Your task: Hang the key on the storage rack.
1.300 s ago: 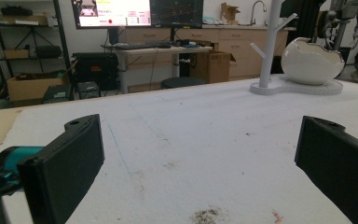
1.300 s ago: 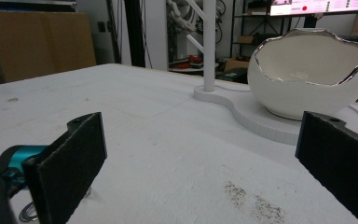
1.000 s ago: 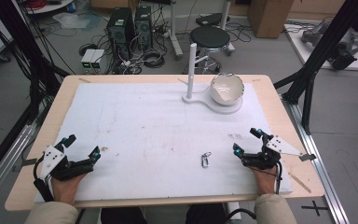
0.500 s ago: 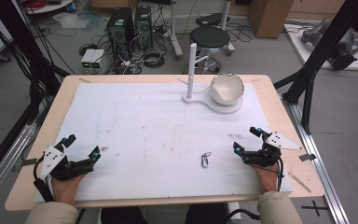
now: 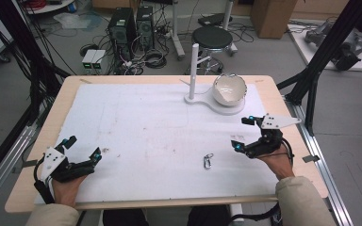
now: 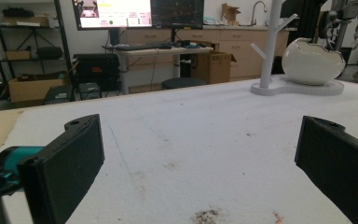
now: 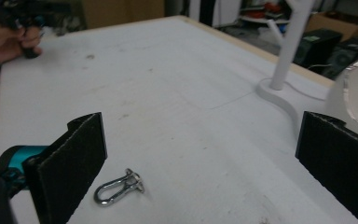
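Wooden worktop (image 5: 42, 141) wearing scuffed white sheet. Small shiny metal shackle (image 5: 208, 161) lying flat near front edge, just left of right gripper (image 5: 244, 133). Right gripper's black, flat fingers gaping wide, gripping nothing. Left gripper (image 5: 82, 148) resting well apart, fingers likewise spread, empty. White glossy bowl (image 5: 229, 89) sitting on white stand (image 5: 194, 70) at far side.

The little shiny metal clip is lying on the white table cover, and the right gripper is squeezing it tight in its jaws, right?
Not quite. The little shiny metal clip does lie on the white table cover, but the right gripper is not squeezing it. Its jaws stand wide open and the clip lies loose between them, touching neither. The right gripper view shows this, and the high view shows the clip apart from that gripper.
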Tool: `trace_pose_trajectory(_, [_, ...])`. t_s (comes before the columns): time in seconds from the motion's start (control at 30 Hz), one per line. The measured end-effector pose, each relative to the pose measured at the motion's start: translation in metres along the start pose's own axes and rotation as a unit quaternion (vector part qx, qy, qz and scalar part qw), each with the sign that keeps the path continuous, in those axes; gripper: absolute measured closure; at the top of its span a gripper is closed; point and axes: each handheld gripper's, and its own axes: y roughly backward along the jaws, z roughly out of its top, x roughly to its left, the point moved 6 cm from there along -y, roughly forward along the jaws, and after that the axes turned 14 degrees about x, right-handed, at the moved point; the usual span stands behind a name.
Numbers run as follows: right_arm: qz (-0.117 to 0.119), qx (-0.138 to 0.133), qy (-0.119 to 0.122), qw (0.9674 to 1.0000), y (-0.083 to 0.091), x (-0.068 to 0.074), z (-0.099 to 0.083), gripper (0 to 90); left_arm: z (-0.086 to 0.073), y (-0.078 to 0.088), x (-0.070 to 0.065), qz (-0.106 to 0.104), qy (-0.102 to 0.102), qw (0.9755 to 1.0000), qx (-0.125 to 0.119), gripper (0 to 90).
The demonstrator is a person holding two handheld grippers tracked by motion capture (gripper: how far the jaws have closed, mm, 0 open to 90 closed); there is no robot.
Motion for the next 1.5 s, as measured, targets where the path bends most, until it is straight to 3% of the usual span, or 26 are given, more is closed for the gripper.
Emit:
trace_pose_trajectory(0.07, [0.016, 0.021, 0.019, 0.9995, -0.005, 0.002, 0.005, 0.9, 0.0, 0.0, 0.0, -0.001, -0.001, 1.0, 0.001, 1.7])
trace_pose_trajectory(0.2, [0.038, 0.074, 0.066, 0.9943, -0.018, 0.008, 0.014, 0.9, 0.0, -0.001, 0.0, 0.0, 0.0, 1.0, 0.002, 1.7])
trace_pose_trajectory(0.33, [0.061, 0.104, 0.1, 0.9877, -0.029, 0.013, 0.021, 0.9, 0.0, -0.001, 0.0, 0.001, -0.003, 1.0, 0.005, 1.7])
trace_pose_trajectory(0.37, [0.061, 0.104, 0.1, 0.9877, -0.029, 0.013, 0.021, 0.9, 0.0, -0.001, 0.0, 0.0, -0.001, 1.0, 0.003, 1.7])
trace_pose_trajectory(0.4, [0.07, 0.119, 0.115, 0.9837, -0.035, 0.015, 0.023, 0.9, 0.0, -0.001, 0.0, 0.0, 0.0, 1.0, 0.003, 1.7])
trace_pose_trajectory(0.47, [0.075, 0.13, 0.13, 0.9801, -0.039, 0.017, 0.024, 0.8, 0.0, -0.001, 0.0, 0.0, -0.001, 1.0, 0.002, 1.7])
trace_pose_trajectory(0.5, [0.075, 0.13, 0.13, 0.9801, -0.039, 0.017, 0.024, 0.8, 0.0, -0.001, 0.0, 0.0, 0.0, 1.0, 0.003, 1.7])
trace_pose_trajectory(0.53, [0.09, 0.143, 0.135, 0.9764, -0.045, 0.019, 0.022, 0.9, 0.0, -0.001, 0.0, 0.001, -0.001, 1.0, 0.003, 1.7])
trace_pose_trajectory(0.7, [0.105, 0.201, 0.164, 0.9601, -0.062, 0.024, 0.013, 0.9, 0.0, -0.001, 0.0, 0.0, -0.001, 1.0, 0.003, 1.7])
trace_pose_trajectory(0.73, [0.105, 0.201, 0.164, 0.9601, -0.062, 0.024, 0.013, 0.9, 0.0, -0.001, 0.0, 0.0, -0.003, 1.0, 0.004, 1.7])
trace_pose_trajectory(0.8, [0.112, 0.218, 0.171, 0.9544, -0.067, 0.026, 0.01, 1.0, 0.0, -0.001, 0.0, -0.001, -0.001, 1.0, 0.004, 1.7])
trace_pose_trajectory(0.83, [0.117, 0.232, 0.178, 0.949, -0.072, 0.028, 0.007, 1.3, 0.0, -0.001, 0.0, 0.0, -0.002, 1.0, 0.004, 1.7])
trace_pose_trajectory(0.87, [0.118, 0.237, 0.184, 0.9466, -0.075, 0.029, 0.006, 1.5, 0.0, -0.001, 0.0, 0.0, -0.002, 1.0, 0.004, 1.7])
trace_pose_trajectory(0.9, [0.118, 0.237, 0.184, 0.9466, -0.075, 0.029, 0.006, 1.5, 0.0, -0.001, 0.0, -0.001, -0.001, 1.0, 0.003, 1.7])
trace_pose_trajectory(0.93, [0.123, 0.25, 0.185, 0.9426, -0.078, 0.03, 0.004, 4.6, 0.0, -0.001, 0.0, 0.0, -0.003, 1.0, 0.004, 1.7])
trace_pose_trajectory(1.13, [0.132, 0.263, 0.187, 0.9373, -0.086, 0.031, 0.001, 5.6, 0.0, -0.001, 0.0, 0.0, -0.002, 1.0, 0.004, 1.7])
trace_pose_trajectory(1.2, [0.139, 0.276, 0.189, 0.9321, -0.089, 0.032, -0.001, 10.3, 0.0, -0.001, 0.0, -0.001, -0.001, 1.0, 0.003, 1.7])
trace_pose_trajectory(1.23, [0.139, 0.276, 0.189, 0.9321, -0.089, 0.032, -0.001, 10.3, 0.0, -0.001, 0.0, -0.001, -0.001, 1.0, 0.003, 1.7])
trace_pose_trajectory(1.27, [0.142, 0.282, 0.196, 0.9283, -0.09, 0.032, -0.002, 18.6, 0.0, -0.001, 0.0, 0.0, -0.001, 1.0, 0.003, 1.7])
trace_pose_trajectory(1.3, [0.144, 0.285, 0.201, 0.9261, -0.091, 0.031, -0.003, 19.4, 0.0, -0.001, 0.0, -0.001, -0.001, 1.0, 0.003, 1.7])
trace_pose_trajectory(1.33, [0.144, 0.288, 0.197, 0.926, -0.092, 0.032, -0.004, 21.2, 0.0, -0.001, 0.0, 0.0, -0.001, 1.0, 0.003, 1.7])
trace_pose_trajectory(1.4, [0.153, 0.299, 0.195, 0.9214, -0.093, 0.032, -0.006, 28.3, 0.0, -0.001, 0.0, 0.0, -0.002, 1.0, 0.004, 1.7])
trace_pose_trajectory(1.5, [0.159, 0.307, 0.196, 0.9175, -0.095, 0.031, -0.007, 38.0, 0.0, -0.001, 0.0, -0.001, -0.003, 1.0, 0.004, 1.7])
